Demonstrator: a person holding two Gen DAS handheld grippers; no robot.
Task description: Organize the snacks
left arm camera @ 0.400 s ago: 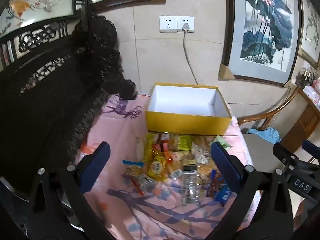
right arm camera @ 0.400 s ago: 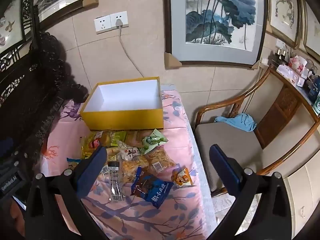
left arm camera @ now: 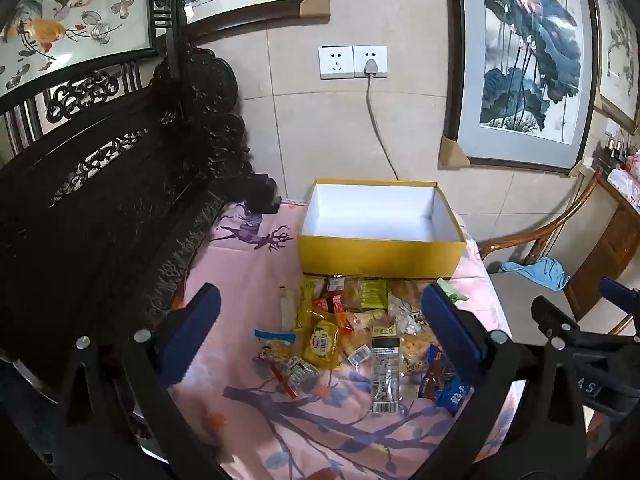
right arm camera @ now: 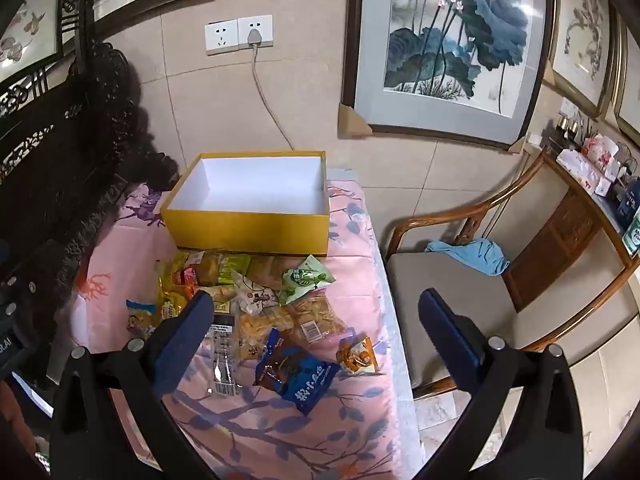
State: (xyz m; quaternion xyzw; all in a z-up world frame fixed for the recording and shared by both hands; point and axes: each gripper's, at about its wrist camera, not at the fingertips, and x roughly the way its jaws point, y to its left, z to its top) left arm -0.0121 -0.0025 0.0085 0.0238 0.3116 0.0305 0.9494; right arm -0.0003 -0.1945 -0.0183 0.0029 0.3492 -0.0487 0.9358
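An empty yellow box [left arm camera: 382, 254] [right arm camera: 248, 230] with a white inside stands at the far end of a table under a pink flowered cloth [left arm camera: 248, 276] [right arm camera: 352, 280]. A heap of several snack packets [left arm camera: 352, 328] [right arm camera: 248, 300] lies just in front of it. It includes a yellow packet [left arm camera: 321, 342], a green packet [right arm camera: 306, 278], a blue packet [right arm camera: 298, 374] and a small orange packet [right arm camera: 358, 356]. My left gripper [left arm camera: 320, 336] is open and empty above the heap. My right gripper [right arm camera: 316, 336] is open and empty above the heap's right side.
A dark carved wooden bench [left arm camera: 100, 208] borders the table's left side. A wooden armchair [right arm camera: 500, 280] with a blue cloth [right arm camera: 472, 254] stands right of the table. Framed paintings [right arm camera: 452, 40] and a wall socket with a cable [left arm camera: 370, 64] are behind the box.
Both grippers have shifted slightly; the box and the snack heap lie as before. Both stay open and empty.
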